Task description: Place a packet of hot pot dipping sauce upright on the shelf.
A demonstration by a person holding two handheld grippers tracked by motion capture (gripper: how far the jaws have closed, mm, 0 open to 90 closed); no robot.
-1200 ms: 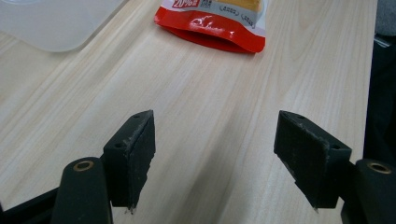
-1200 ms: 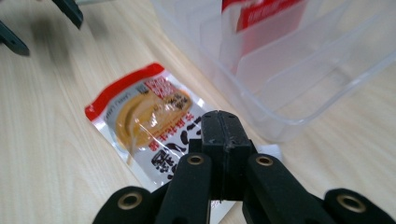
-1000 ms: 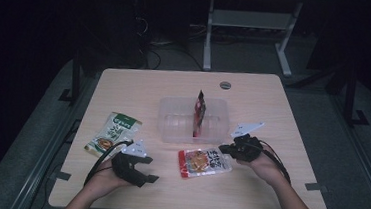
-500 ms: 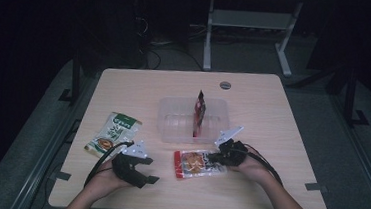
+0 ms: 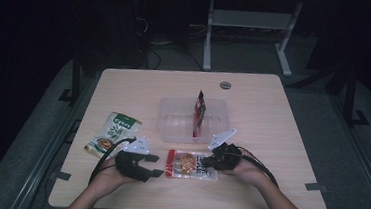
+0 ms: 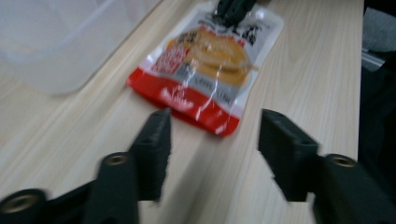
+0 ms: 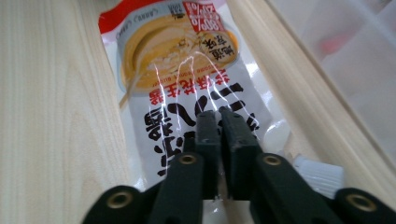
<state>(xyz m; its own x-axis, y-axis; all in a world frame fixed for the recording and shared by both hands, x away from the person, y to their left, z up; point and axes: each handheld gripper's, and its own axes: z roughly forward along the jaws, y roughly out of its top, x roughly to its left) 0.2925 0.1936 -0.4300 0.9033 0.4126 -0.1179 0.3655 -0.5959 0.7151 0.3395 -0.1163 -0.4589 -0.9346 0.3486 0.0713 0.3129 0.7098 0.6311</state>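
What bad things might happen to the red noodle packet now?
The right gripper has its jaws almost shut on top of the flat red packet, so it may only push the packet along the table instead of picking it up. The left gripper sits open just short of the packet's red end, its jaws just closing; it might miss that thin edge. The clear tub is close, so a sliding packet could bump it.
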